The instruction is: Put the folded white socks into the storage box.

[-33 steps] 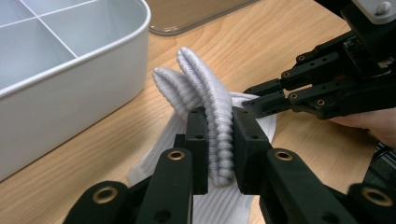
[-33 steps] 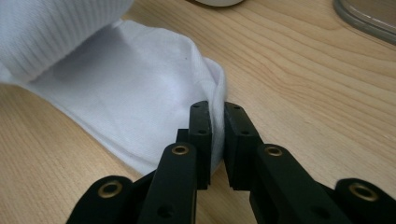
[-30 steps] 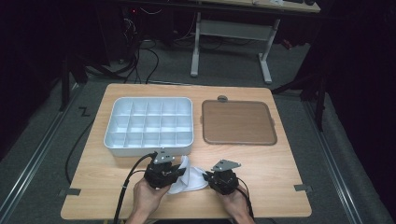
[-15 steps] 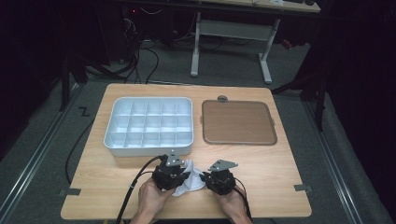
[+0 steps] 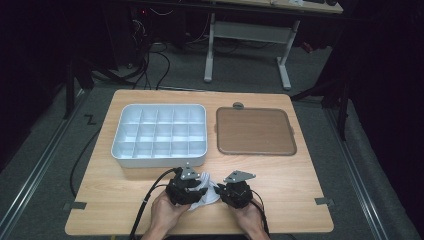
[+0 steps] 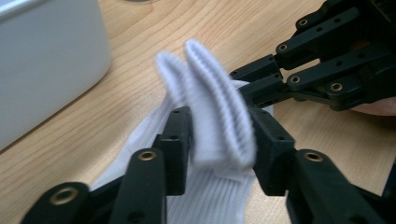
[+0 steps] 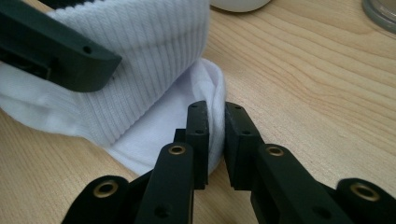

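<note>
1. White sock (image 5: 204, 192) lies at the lower middle of the bench (image 5: 125, 195), between both hands
2. Right tongs (image 7: 215, 122) clenched on the sock's thin edge, likely anchoring it
3. Left tongs (image 6: 219, 135) have just been opening; the ribbed cuff stands between the jaws, seemingly no longer pinched
4. Compartment tray (image 5: 160, 134) sits upper left
</note>
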Available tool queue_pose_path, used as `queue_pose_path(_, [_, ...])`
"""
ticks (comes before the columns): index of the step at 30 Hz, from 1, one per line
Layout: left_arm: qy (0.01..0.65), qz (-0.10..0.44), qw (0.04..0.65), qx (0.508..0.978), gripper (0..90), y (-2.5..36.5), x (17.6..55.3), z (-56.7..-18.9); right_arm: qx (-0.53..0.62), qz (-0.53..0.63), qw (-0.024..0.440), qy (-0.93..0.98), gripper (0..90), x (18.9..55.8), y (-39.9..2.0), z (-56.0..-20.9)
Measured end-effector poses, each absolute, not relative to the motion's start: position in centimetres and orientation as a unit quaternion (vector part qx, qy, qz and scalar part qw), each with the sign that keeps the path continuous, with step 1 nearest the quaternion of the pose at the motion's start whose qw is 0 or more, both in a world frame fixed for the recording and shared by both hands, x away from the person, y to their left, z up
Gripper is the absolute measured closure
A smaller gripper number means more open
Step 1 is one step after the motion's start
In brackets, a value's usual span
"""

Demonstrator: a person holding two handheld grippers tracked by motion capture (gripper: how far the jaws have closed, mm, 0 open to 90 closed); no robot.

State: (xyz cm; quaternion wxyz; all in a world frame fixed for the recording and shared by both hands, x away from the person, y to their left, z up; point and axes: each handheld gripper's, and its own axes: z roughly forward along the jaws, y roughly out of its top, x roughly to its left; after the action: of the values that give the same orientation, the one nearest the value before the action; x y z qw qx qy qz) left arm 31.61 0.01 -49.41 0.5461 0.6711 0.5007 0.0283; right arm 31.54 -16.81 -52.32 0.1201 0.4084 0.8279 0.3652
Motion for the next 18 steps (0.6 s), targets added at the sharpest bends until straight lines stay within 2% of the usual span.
queue_pose_path(6, [0.498, 0.031, 0.557, 0.665, 44.7, 0.4, 31.0, -48.9, 0.41, 0.369, 0.123, 0.825, 79.0, 31.3, -17.2, -52.0])
queue_pose_path(12, [0.504, 0.027, 0.56, 0.656, 41.8, 1.5, 30.4, -48.9, 0.418, 0.379, 0.127, 0.816, 72.8, 31.0, -18.0, -51.5])
queue_pose_path(18, [0.512, 0.029, 0.557, 0.653, 42.1, 2.3, 29.7, -49.4, 0.419, 0.388, 0.139, 0.809, 72.4, 30.4, -19.0, -50.5])
